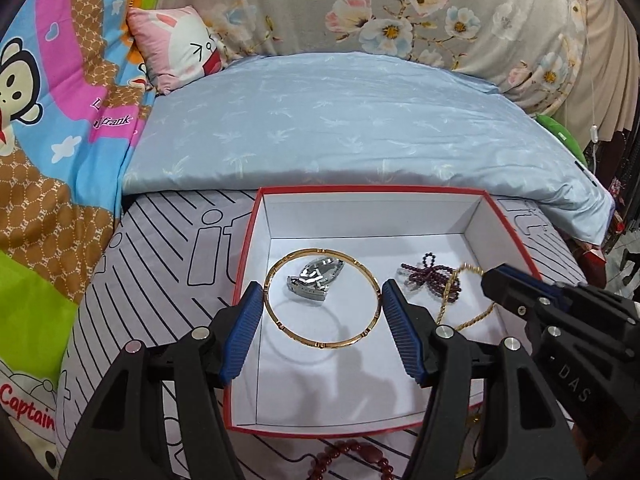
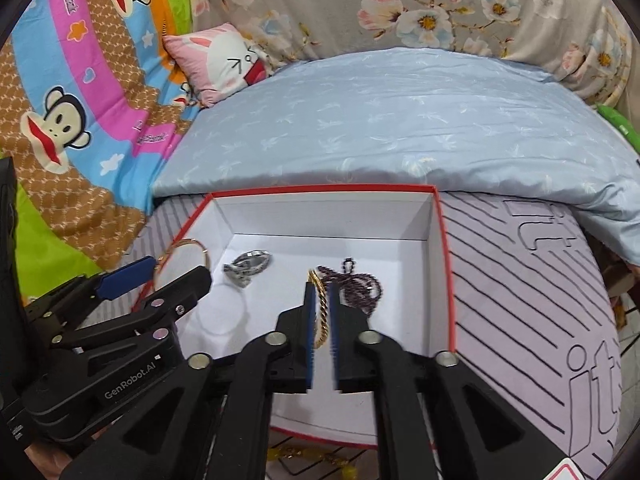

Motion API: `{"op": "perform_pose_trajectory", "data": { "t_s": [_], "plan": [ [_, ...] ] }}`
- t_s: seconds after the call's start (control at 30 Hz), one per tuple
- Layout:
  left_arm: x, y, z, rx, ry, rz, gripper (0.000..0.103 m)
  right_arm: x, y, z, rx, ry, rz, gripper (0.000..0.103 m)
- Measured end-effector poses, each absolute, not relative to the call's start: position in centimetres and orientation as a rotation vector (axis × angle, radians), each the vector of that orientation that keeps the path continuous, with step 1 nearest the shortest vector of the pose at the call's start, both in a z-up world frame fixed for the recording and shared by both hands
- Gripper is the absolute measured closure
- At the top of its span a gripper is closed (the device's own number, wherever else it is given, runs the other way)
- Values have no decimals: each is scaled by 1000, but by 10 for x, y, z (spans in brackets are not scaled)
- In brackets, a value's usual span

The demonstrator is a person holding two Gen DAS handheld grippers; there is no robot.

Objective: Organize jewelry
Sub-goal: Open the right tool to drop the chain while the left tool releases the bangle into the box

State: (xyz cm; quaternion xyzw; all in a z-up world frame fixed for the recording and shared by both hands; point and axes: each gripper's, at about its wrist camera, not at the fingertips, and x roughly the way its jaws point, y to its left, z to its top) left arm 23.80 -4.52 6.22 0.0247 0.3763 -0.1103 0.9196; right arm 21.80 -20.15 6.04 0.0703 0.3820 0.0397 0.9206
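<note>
A red box with a white inside (image 1: 256, 216) (image 2: 444, 240) stands on the bed. My left gripper (image 1: 322, 300) is shut on a gold bangle (image 1: 320, 344), held across its width above the box floor; the bangle shows beside that gripper in the right wrist view (image 2: 188, 245). A silver watch (image 1: 314, 280) (image 2: 248, 265) and a dark purple bead string (image 1: 432, 278) (image 2: 360, 284) lie in the box. My right gripper (image 2: 321, 286) (image 1: 490, 276) is shut on a gold chain (image 2: 322, 312) (image 1: 472, 318) that hangs into the box.
A red-brown bead bracelet (image 1: 352, 460) lies on the striped lilac sheet (image 2: 520, 280) in front of the box. More gold chain (image 2: 304, 454) lies there too. A blue quilt (image 1: 340, 120), a pink pillow (image 1: 176, 48) and cartoon bedding (image 1: 52, 120) lie behind and to the left.
</note>
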Motion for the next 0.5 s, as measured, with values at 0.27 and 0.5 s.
{"op": "perform_pose_trajectory", "data": {
  "t_s": [0.27,0.5],
  "plan": [
    [233,-47,62,54,774,-220,41,202,-200,68,122,743,55,58],
    [214,-44,72,54,765,-219,40,176,-204,75,138,743,53,57]
  ]
}}
